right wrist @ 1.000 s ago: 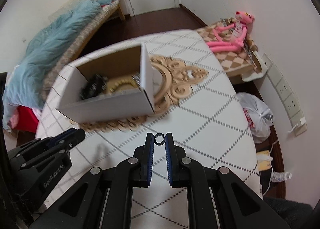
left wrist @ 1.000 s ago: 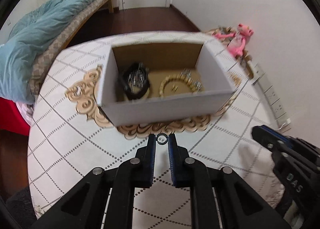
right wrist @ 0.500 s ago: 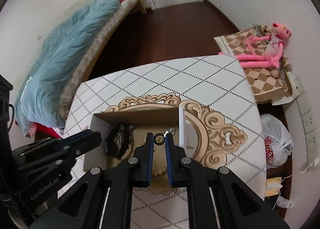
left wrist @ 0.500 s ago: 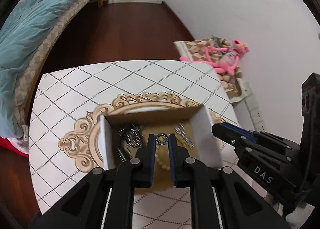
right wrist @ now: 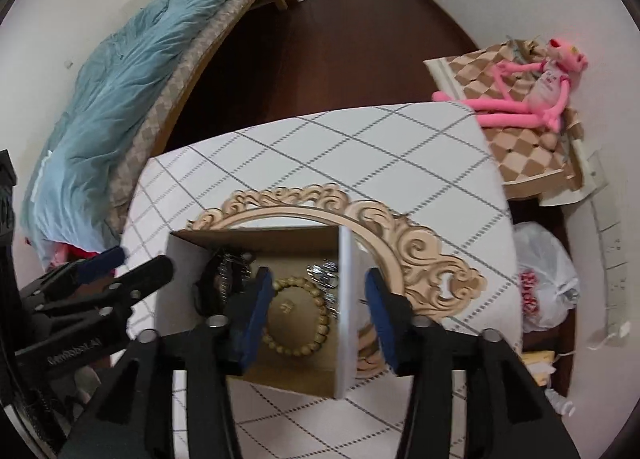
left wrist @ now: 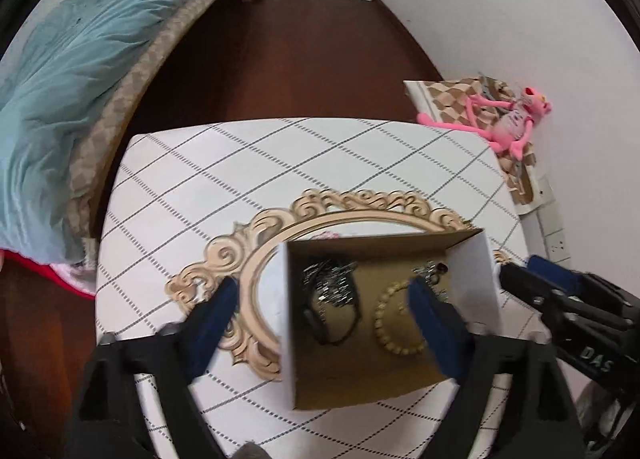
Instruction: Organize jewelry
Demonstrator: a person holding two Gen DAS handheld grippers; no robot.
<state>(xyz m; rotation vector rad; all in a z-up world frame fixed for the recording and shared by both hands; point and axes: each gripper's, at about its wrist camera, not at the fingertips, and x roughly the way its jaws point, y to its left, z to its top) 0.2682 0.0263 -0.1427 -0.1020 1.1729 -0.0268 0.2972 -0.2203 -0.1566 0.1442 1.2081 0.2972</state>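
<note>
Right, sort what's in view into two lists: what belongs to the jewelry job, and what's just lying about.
Belongs to the job:
- cardboard box
- beaded bracelet inside it
- black bracelet inside it
- silver pieces inside it
- left claw, open
- right claw, open

Just lying about:
- ornate mirror under the box
- pink plush toy
- blue blanket
- plastic bag

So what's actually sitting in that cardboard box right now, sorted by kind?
Wooden bead bracelet: 1
Black band with a silvery chain heap: 1
Silvery chain cluster by the right wall: 1
Small dark ring: 1
Total: 4 in the box; tangled pieces may hide more.
</note>
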